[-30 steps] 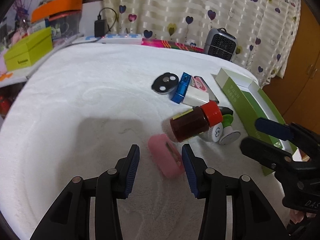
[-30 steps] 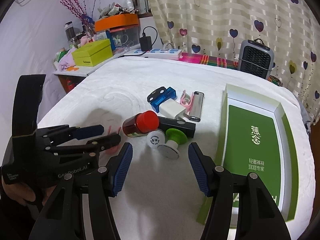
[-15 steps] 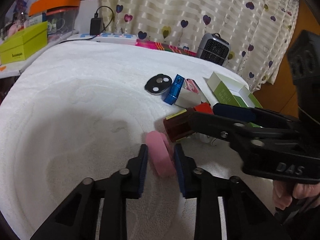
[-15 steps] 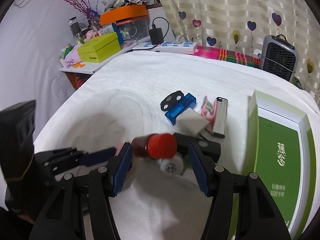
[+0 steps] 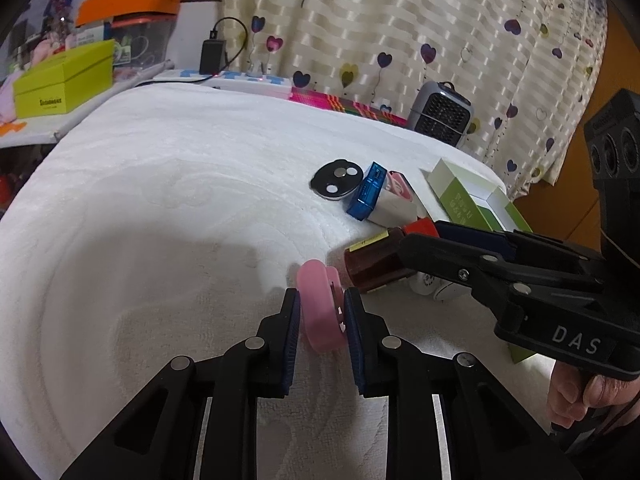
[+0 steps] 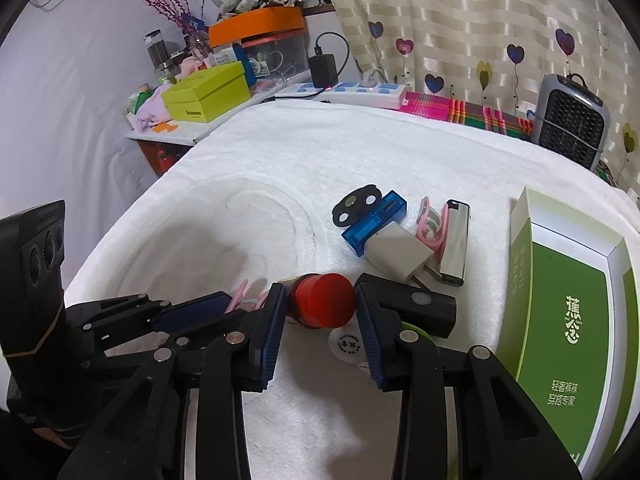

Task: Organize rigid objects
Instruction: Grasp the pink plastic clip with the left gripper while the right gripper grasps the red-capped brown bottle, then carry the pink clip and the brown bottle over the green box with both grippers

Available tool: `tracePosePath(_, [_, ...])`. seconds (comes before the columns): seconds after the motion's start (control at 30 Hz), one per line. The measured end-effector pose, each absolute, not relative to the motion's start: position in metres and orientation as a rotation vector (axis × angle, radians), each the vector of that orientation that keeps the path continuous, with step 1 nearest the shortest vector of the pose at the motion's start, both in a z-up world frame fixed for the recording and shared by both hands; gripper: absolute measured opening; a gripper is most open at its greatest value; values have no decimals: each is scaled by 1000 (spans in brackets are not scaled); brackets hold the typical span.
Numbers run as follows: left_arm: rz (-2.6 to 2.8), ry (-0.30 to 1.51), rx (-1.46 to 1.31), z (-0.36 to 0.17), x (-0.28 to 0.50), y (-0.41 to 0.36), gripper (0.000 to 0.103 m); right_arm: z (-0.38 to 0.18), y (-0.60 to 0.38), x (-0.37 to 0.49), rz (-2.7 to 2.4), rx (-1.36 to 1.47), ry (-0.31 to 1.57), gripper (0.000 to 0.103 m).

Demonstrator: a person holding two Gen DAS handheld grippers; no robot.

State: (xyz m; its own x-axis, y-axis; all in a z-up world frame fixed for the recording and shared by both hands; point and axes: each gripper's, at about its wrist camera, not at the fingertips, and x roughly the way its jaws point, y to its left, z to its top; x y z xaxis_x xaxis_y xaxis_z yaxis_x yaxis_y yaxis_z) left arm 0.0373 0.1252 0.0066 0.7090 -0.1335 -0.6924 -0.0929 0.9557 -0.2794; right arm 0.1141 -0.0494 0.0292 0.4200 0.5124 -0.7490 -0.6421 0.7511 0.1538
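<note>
A pink oval case (image 5: 320,320) stands on edge on the white blanket (image 5: 160,200), and my left gripper (image 5: 321,300) has its jaws closing on it, both blue pads against its sides. Just right of it lies a brown bottle (image 5: 372,264) with a red cap (image 6: 322,306). My right gripper (image 6: 320,300) is closing on that cap, a pad touching each side. In the left wrist view the right gripper (image 5: 420,236) reaches in from the right over the bottle. Part of the pink case (image 6: 240,294) shows behind the left gripper's fingers in the right wrist view.
Behind the bottle lie a black disc (image 6: 356,206), a blue stick (image 6: 374,222), a white charger (image 6: 400,254), a pink clip (image 6: 430,228) and a silver lighter (image 6: 456,240). An open green box (image 6: 572,320) is at the right. A black block (image 6: 420,308) and white round piece (image 6: 348,344) sit by the bottle.
The left jaws have come together onto the pink case. The right gripper has moved left over the bottle and narrowed from wide open onto its red cap.
</note>
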Motion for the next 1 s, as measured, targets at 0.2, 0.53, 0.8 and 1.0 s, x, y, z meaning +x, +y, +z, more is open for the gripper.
tracePosePath(0.2, [-20,772,-312,8,36,127,17,34,-52,107,737,-166,849,36])
tracePosePath(0.53, [-32,761,-296,12,35,123,17,48,-70,97,716,-135,799,36])
tracePosePath(0.8, [-30,735,-262,28,31,112,16,56,-96,88,688,-100,776,36])
tracePosePath(1.0, [-57,721,-227,42,32,90,16,63,-117,83,669,-61,752,36])
